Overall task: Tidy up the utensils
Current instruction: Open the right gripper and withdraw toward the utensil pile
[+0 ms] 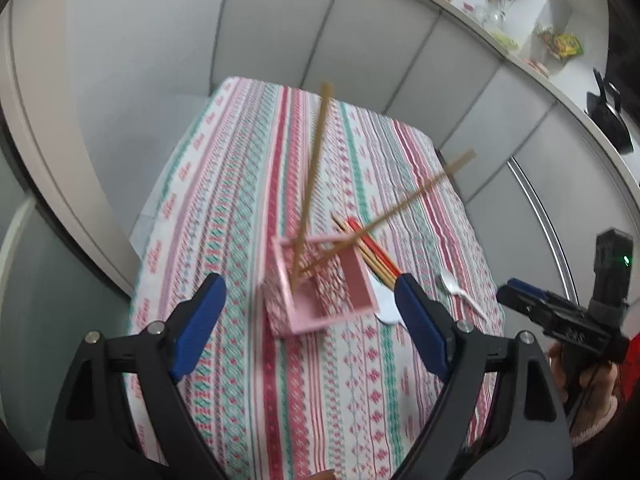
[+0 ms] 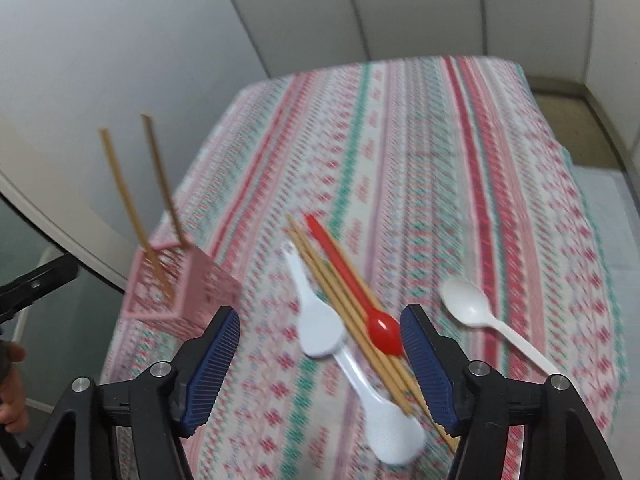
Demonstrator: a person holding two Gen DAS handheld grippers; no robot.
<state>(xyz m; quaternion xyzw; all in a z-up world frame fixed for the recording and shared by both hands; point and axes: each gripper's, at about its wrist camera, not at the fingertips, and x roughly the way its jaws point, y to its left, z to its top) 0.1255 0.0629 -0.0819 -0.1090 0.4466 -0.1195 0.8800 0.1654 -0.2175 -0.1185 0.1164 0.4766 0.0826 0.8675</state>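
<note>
A pink slotted holder (image 1: pixel 320 300) stands on the striped tablecloth (image 1: pixel 248 184) with two wooden chopsticks (image 1: pixel 314 168) leaning out of it. My left gripper (image 1: pixel 309 284) is open just in front of and above the holder, with nothing held. My right gripper (image 2: pixel 320 314) is open over the loose utensils. These are a bundle of wooden chopsticks (image 2: pixel 340 300), a red spoon (image 2: pixel 384 332), two white paddles (image 2: pixel 320 328) and a white plastic spoon (image 2: pixel 468 300). The holder (image 2: pixel 200 288) is to its left. My right gripper (image 1: pixel 516 292) also shows at the right in the left wrist view.
Grey cabinet panels (image 1: pixel 280 20) rise behind the table. A shelf (image 1: pixel 500 12) with clutter and a black pan (image 1: pixel 608 116) runs along the upper right. The table's left edge (image 2: pixel 132 308) drops off just past the holder. A hand (image 2: pixel 12 392) shows at the left.
</note>
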